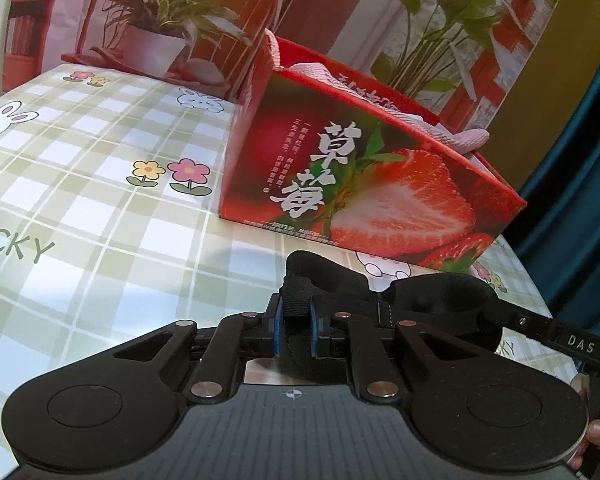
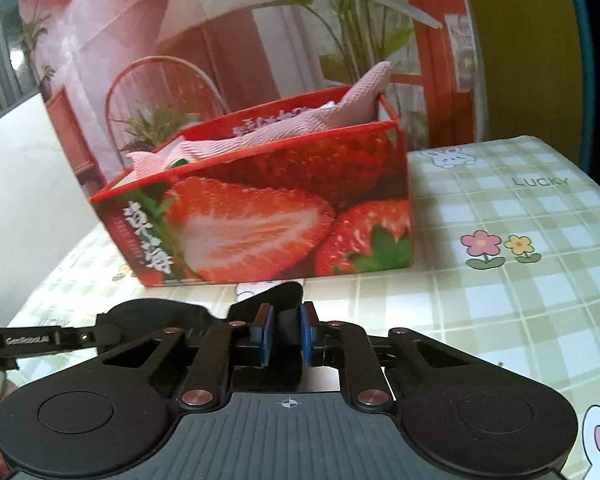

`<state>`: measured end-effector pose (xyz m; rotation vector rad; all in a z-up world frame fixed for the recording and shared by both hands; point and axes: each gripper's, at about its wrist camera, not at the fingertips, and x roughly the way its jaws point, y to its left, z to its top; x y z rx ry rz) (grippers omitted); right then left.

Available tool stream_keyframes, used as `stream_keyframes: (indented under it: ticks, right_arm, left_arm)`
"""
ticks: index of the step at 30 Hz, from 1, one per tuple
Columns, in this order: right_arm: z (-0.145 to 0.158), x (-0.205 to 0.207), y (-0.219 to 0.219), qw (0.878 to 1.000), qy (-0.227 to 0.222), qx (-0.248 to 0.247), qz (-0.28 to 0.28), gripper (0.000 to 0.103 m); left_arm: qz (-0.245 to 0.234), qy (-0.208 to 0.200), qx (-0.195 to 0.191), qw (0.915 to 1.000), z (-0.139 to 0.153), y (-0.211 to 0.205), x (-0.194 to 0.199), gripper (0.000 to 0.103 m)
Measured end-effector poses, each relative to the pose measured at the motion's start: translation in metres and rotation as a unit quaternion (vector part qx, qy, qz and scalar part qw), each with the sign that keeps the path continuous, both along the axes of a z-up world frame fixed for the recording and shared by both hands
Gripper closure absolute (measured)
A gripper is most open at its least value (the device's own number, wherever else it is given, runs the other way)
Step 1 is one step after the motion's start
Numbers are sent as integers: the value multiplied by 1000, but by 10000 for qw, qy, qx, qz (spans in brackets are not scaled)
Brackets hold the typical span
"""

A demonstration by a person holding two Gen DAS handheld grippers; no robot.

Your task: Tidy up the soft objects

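A black soft eye mask (image 1: 436, 300) hangs between my two grippers, just above the checked tablecloth. My left gripper (image 1: 296, 322) is shut on one end of it. My right gripper (image 2: 286, 334) is shut on the other end (image 2: 284, 300); its arm shows at the right edge of the left wrist view (image 1: 572, 340). A red strawberry-printed box (image 1: 364, 184) stands right behind the mask, open at the top, with a pink cloth (image 1: 452, 128) lying in it and hanging over the rim. The box (image 2: 268, 216) and pink cloth (image 2: 300, 124) also show in the right wrist view.
The table is covered by a green checked cloth with rabbits and flowers (image 1: 100, 200). A printed backdrop with plants and a chair (image 1: 172, 32) stands behind the table. A teal curtain (image 1: 580, 200) hangs beside the table's edge.
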<state>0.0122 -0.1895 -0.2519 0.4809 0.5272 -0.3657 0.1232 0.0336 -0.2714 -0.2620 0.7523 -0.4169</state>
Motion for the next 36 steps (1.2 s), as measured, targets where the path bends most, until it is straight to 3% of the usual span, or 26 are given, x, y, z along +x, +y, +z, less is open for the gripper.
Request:
stream_keyframes:
  ticks: [15,20,27,30,32,36]
  right_arm:
    - [-6,-3,17,9997,74,-38,213,87]
    - [-7,-2,17,9997,36,-25,243,74]
    - [-8,-2,17,9996,32,-58,277,72]
    - [-10,-1,19,9993,96,-190,291,79]
    - [-12,0,21,9988,187,-347,285,91]
    - [-10,-2,19,9987,160,-396,269,95]
  left_arm:
    - [-239,-29,61,9997,1,-6,-8,89]
    - [-219,10,58,9997,-1,-6,-7,89]
    - [-223,7,61,9997,-2,-6,-7,89]
    - [-227,5,65,9997,-2,-5,-7,89]
    - [-232,-5,58,9997,-2,-5,-7,89]
    - [-236,-58,17,9997,-2,-6,-7,91]
